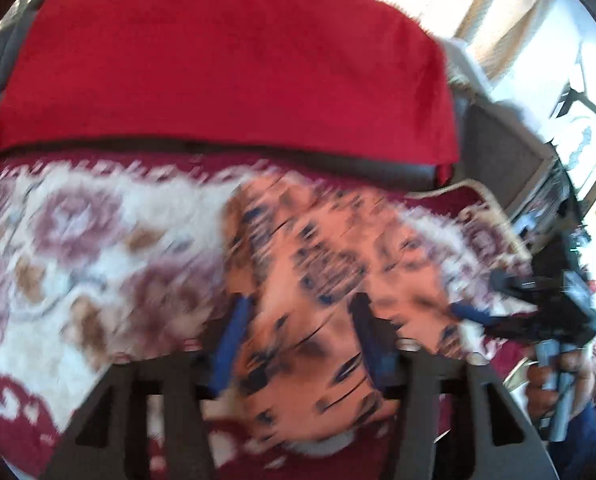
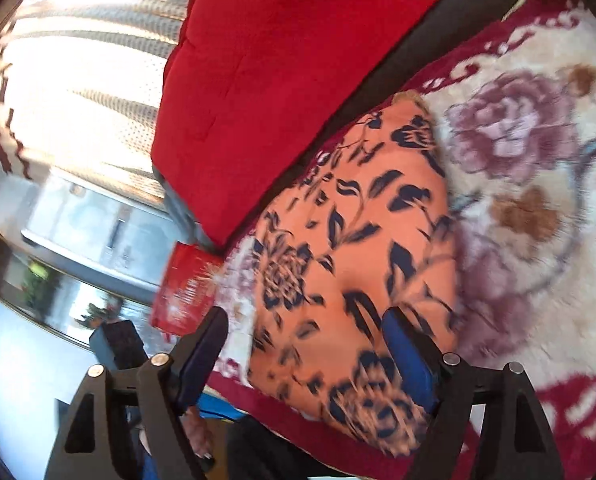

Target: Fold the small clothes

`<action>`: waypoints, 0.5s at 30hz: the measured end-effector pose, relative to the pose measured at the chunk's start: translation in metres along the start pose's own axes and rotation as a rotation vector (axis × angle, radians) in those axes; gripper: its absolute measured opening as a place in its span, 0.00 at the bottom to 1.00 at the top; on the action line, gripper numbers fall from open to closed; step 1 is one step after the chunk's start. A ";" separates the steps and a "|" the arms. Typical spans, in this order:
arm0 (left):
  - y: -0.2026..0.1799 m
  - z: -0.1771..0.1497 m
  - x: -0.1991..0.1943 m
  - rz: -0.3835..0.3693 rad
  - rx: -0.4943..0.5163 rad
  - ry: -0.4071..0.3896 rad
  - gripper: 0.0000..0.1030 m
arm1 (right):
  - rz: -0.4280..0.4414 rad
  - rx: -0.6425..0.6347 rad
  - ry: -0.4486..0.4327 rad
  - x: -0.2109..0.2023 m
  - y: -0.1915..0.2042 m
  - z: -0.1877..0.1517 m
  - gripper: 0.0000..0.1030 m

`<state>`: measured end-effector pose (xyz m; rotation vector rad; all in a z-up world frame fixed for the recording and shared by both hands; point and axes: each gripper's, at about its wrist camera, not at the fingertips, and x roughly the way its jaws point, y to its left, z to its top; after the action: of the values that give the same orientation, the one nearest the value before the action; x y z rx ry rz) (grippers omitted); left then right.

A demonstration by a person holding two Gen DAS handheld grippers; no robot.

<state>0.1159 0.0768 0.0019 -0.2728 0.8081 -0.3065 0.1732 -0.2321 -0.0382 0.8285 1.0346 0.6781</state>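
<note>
Right wrist: floral blanket (image 2: pixel 538 128), red cushion (image 2: pixel 282 80) behind

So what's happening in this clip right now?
A person with a gripper in each hand is folding a small orange cloth with dark flowers, which lies on a flowered blanket beside a red cushion. Both the left gripper and the right gripper are open over the cloth, gripping nothing. The cloth looks already folded over, though the left view is blurred.

A floral plush blanket (image 2: pixel 538 168) meets a red cushion (image 2: pixel 282 60) — bright curtained window (image 2: pixel 90 92) beyond.
</note>
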 end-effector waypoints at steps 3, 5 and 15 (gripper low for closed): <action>-0.013 0.022 0.031 0.010 0.036 0.023 0.64 | 0.032 0.044 0.038 0.018 -0.007 0.016 0.81; -0.003 0.033 0.064 0.022 0.001 0.106 0.64 | 0.041 0.051 0.056 0.027 -0.010 0.028 0.81; 0.034 0.075 0.094 0.021 -0.094 0.112 0.55 | 0.012 -0.021 0.102 0.041 -0.017 0.034 0.81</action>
<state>0.2380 0.0820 -0.0231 -0.3375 0.9368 -0.2661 0.2210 -0.2165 -0.0620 0.7887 1.1133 0.7468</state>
